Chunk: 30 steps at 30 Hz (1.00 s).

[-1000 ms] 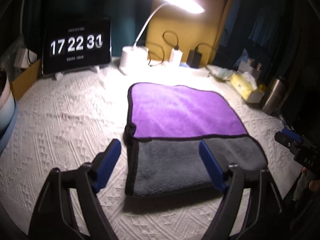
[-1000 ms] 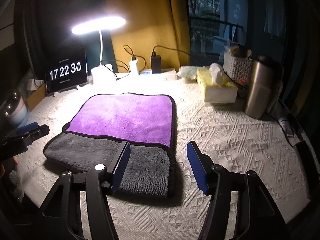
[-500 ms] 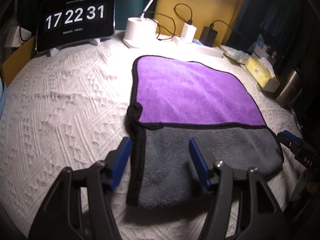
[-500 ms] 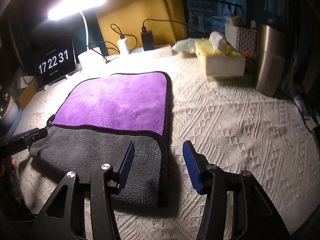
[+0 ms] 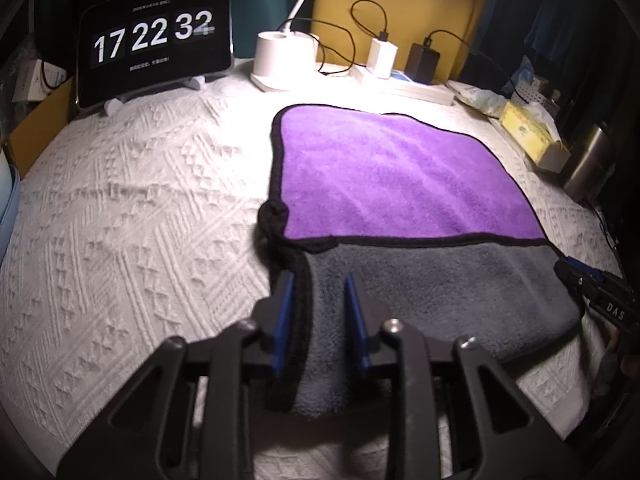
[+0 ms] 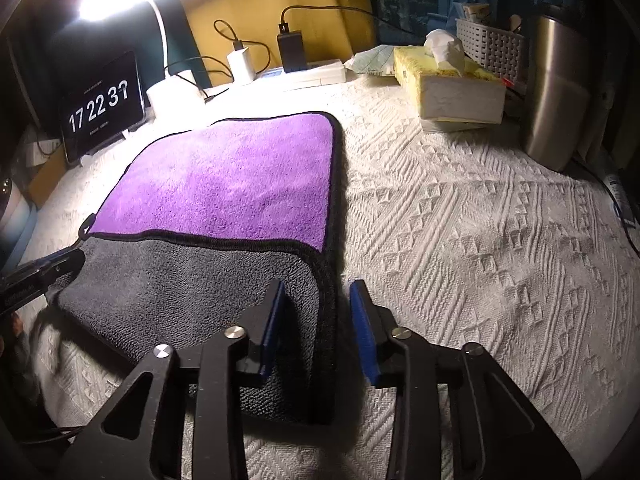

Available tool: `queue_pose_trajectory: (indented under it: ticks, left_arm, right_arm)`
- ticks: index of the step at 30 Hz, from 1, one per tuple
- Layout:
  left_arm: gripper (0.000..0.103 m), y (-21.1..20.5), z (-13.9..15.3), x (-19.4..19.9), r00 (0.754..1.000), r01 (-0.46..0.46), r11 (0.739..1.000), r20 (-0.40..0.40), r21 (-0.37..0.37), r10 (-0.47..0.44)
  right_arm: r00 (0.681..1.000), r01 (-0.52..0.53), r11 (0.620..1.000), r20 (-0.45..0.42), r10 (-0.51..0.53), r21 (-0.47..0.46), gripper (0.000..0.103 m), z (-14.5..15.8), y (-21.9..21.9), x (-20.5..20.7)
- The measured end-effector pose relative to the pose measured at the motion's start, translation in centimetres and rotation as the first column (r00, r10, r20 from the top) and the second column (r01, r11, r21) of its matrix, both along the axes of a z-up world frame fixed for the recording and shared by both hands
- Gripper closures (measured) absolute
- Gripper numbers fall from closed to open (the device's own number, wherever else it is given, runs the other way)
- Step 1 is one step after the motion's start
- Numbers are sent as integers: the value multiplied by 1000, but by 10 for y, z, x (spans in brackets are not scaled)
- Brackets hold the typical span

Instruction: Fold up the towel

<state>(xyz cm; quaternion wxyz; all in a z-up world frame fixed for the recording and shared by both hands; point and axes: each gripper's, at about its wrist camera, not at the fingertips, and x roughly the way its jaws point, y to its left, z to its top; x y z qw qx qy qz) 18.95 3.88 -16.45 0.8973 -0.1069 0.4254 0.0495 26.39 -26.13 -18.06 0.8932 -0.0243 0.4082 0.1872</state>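
Observation:
A towel point(image 5: 400, 176), purple on one side and grey on the other with black trim, lies on the white textured cloth. Its near part is folded over, grey side point(image 5: 432, 288) up. My left gripper point(image 5: 318, 284) straddles the towel's near left edge, its jaws partly closed around the black trim. My right gripper point(image 6: 318, 292) straddles the towel's point(image 6: 224, 184) near right edge, jaws partly closed with a gap. Each gripper's tip shows at the edge of the other's view: the right one point(image 5: 592, 288) and the left one point(image 6: 44, 272).
A tablet clock point(image 5: 154, 40) and a white lamp base point(image 5: 280, 60) stand at the back, with chargers and cables point(image 5: 384, 56). A yellow tissue box point(image 6: 452, 84), a steel flask point(image 6: 560, 92) and a white basket point(image 6: 492, 44) stand at the right.
Both grippers have moved down and forward onto the towel's near corners. Their jaws have narrowed from wide open to partly closed around the edges.

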Motion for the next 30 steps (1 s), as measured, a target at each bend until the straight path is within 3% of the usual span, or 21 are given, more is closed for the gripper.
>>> queue_pose_trajectory:
  ticks: [5,8,30]
  left_arm:
    - [93,-3,4,-5,1000,12,1000,13,6,-12]
    - [96,-2,8,-7,1000,8,1000,23,5,-8]
    - [97,4,51,-15,984,1,998,177,61,-12]
  right_arm:
    - [1000,-2,1000,25,2,-18,91,4,1,-5]
    - [999,5,1000,51,-3,-21,95,10,0,-9]
    - [976,7,999,216,2,-43,96,64,4,-25]
